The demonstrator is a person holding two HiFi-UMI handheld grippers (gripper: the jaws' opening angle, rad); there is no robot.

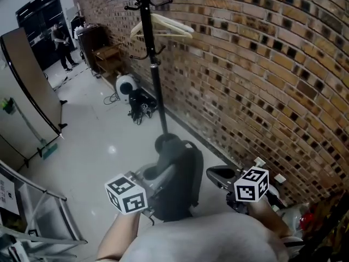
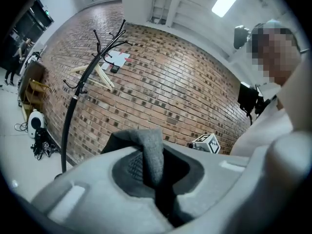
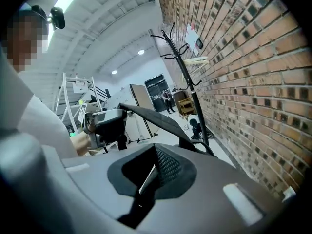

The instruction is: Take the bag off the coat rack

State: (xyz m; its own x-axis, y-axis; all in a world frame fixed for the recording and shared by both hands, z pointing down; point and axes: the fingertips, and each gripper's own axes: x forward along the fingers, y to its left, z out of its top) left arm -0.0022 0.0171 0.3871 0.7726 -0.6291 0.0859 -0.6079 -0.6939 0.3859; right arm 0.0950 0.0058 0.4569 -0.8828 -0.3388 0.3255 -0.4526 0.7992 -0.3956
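Observation:
The black bag point(image 1: 177, 182) hangs off the rack, low in the head view between my two grippers. My left gripper point(image 1: 166, 172) is shut on the bag's grey top handle point(image 2: 150, 152), which sticks up between the pads. The black coat rack point(image 1: 152, 53) stands against the brick wall beyond the bag, and also shows in the left gripper view point(image 2: 73, 111). My right gripper point(image 1: 217, 175) points at the bag's right side. Its jaws point(image 3: 148, 172) stand together with only a thin slit between them. A black bag strap point(image 3: 156, 118) runs across just past them.
A wooden hanger point(image 1: 163, 25) hangs on the rack. On the floor by the brick wall point(image 1: 262, 81) lie a white round device point(image 1: 126, 84) and cables point(image 1: 140, 107). A metal frame point(image 1: 43, 217) stands at lower left, a panel point(image 1: 27, 81) at left, a person point(image 1: 61, 45) far back.

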